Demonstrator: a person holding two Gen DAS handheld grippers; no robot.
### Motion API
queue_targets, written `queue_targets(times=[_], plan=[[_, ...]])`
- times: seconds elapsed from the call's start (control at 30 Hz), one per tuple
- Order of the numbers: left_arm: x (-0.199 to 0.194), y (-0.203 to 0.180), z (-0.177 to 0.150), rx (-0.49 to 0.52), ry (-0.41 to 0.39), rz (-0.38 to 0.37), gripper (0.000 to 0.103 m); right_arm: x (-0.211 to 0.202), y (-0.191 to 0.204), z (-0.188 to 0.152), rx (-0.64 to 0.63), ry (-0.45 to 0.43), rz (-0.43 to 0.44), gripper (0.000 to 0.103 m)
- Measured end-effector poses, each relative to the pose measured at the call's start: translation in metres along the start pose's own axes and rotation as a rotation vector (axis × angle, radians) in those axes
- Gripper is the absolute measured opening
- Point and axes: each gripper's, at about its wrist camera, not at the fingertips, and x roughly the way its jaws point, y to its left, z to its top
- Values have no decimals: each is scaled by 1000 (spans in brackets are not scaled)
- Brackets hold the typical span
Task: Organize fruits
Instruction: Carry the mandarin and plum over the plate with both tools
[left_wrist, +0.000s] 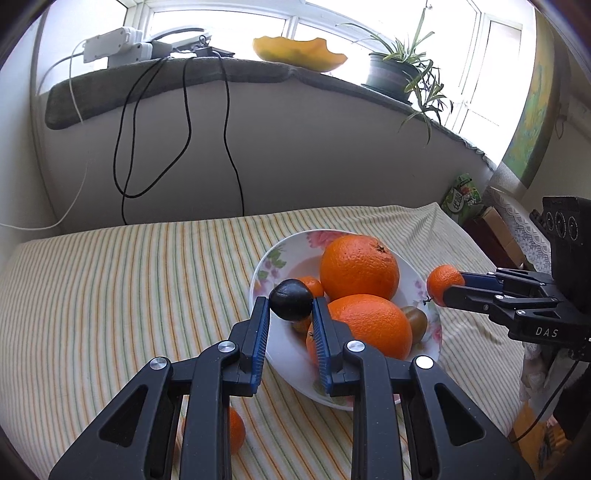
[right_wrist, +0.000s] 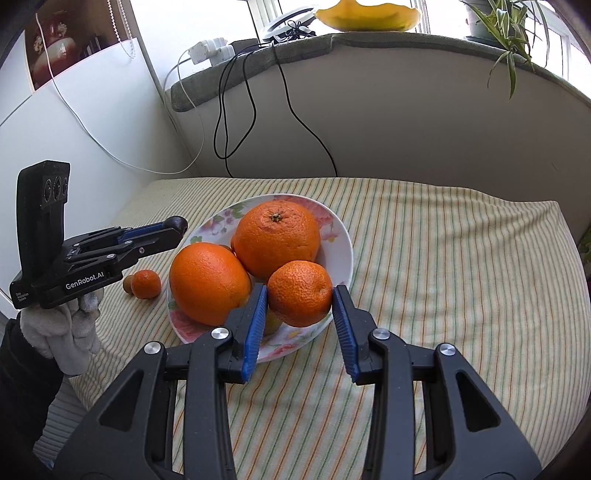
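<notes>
The left gripper (left_wrist: 291, 306) is clamped on a small dark round fruit (left_wrist: 290, 299), held above the near rim of the white flowered plate (left_wrist: 266, 258). The right gripper (right_wrist: 300, 295) pinches a small bumpy orange mandarin (right_wrist: 300, 292) at its sides, over the plate's edge. Both fruits look light but soft, so a gentle squeeze across the middle seems best. The tools read "GenRobot.AI" and "DAS".

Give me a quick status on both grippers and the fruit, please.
Left gripper shut on dark fruit. Right gripper shut on mandarin. Both above bowl, two oranges inside. Nothing in the way.
</notes>
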Motion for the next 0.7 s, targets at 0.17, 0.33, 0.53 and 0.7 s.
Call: queue_targets(times=[0.17, 0.33, 0.53, 0.7], plan=[[6, 0, 3, 3, 6, 2, 22, 5, -5, 1, 9, 2, -8, 38], [11, -1, 6, 5, 10, 6, 22, 8, -8, 3, 10, 5, -13, 38], [11, 0, 8, 1, 10, 7, 22, 11, -8, 3, 6, 8, -20, 38], [13, -2, 9, 3, 14, 4, 22, 13, -7, 3, 7, 11, -25, 38]])
